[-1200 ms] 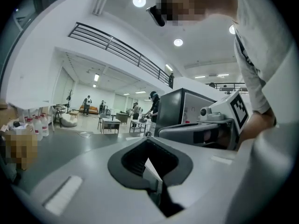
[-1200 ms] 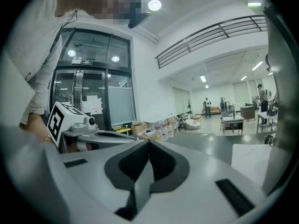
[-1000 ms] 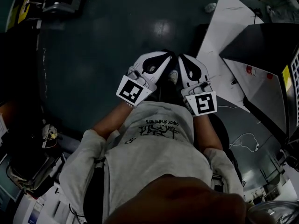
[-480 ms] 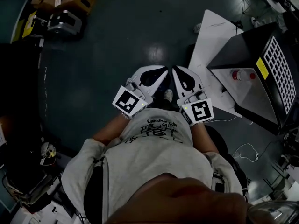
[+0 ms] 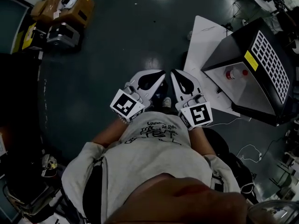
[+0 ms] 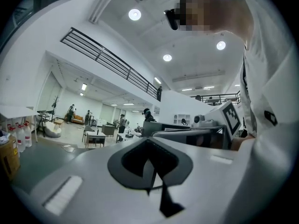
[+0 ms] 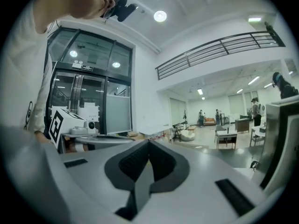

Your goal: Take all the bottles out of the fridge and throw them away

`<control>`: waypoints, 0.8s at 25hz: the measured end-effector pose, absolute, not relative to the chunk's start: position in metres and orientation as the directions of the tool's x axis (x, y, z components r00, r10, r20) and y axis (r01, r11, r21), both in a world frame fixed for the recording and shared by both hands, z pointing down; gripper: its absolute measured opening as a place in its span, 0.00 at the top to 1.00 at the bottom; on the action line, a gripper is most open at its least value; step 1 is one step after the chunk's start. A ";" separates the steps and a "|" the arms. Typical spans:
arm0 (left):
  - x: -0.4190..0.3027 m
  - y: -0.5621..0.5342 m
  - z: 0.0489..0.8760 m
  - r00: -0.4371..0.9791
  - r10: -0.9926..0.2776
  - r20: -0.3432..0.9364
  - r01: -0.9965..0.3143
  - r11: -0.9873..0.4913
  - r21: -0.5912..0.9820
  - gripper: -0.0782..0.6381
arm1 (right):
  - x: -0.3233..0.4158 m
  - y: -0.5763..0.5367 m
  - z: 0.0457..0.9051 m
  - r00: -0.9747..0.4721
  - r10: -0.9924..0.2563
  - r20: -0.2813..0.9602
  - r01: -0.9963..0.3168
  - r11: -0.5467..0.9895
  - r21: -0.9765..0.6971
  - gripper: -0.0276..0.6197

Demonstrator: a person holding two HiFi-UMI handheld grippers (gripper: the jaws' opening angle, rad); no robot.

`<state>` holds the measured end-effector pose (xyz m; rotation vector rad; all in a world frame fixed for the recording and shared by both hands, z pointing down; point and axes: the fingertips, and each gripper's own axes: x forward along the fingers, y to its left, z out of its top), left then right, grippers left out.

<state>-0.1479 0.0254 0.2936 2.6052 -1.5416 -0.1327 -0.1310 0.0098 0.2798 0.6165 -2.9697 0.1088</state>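
both left claw (image 5: pixel 160 74) and right claw (image 5: pixel 174 73) pressed together, empty; only head view shows bottle (image 5: pixel 235 73)

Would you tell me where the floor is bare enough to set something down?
Bare: the dark floor between the cardboard boxes at left and the white sheet at right. Crowded: around those boxes and beside the fridge.

The dark, glossy teal floor (image 5: pixel 117 41) fills most of the head view. At the upper left, brown cardboard boxes (image 5: pixel 74 6) and a grey boxy machine (image 5: pixel 63 34) sit on it. At the right lies a flat white board (image 5: pixel 205 41), partly under a black box-shaped fridge (image 5: pixel 229 50). A thin white cable (image 5: pixel 250 152) curls at the lower right.
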 end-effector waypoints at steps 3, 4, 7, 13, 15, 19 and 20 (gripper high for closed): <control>-0.138 0.025 0.289 0.506 -0.862 -0.023 -0.852 -0.504 0.141 0.88 | -0.120 0.010 0.279 -0.902 -0.414 0.125 -0.420 0.907 -0.027 0.94; -0.134 0.024 0.288 0.516 -0.856 -0.024 -0.846 -0.514 0.144 0.88 | -0.115 0.010 0.279 -0.899 -0.420 0.120 -0.426 0.904 -0.027 0.94; -0.118 0.023 0.285 0.548 -0.836 -0.032 -0.824 -0.546 0.155 0.88 | -0.099 0.008 0.279 -0.884 -0.451 0.120 -0.458 0.888 -0.043 0.94; -0.083 0.018 0.282 0.615 -0.788 -0.042 -0.774 -0.613 0.159 0.88 | -0.064 0.004 0.271 -0.846 -0.520 0.122 -0.527 0.849 -0.037 0.94; -0.070 0.016 0.281 0.636 -0.770 -0.045 -0.757 -0.635 0.158 0.88 | -0.050 0.002 0.269 -0.830 -0.545 0.120 -0.552 0.833 -0.031 0.94; -0.040 0.011 0.277 0.679 -0.733 -0.048 -0.720 -0.677 0.150 0.88 | -0.020 -0.001 0.266 -0.799 -0.590 0.118 -0.595 0.803 -0.019 0.94; -0.032 0.010 0.276 0.689 -0.723 -0.049 -0.711 -0.688 0.149 0.88 | -0.013 -0.002 0.265 -0.790 -0.602 0.118 -0.608 0.793 -0.020 0.94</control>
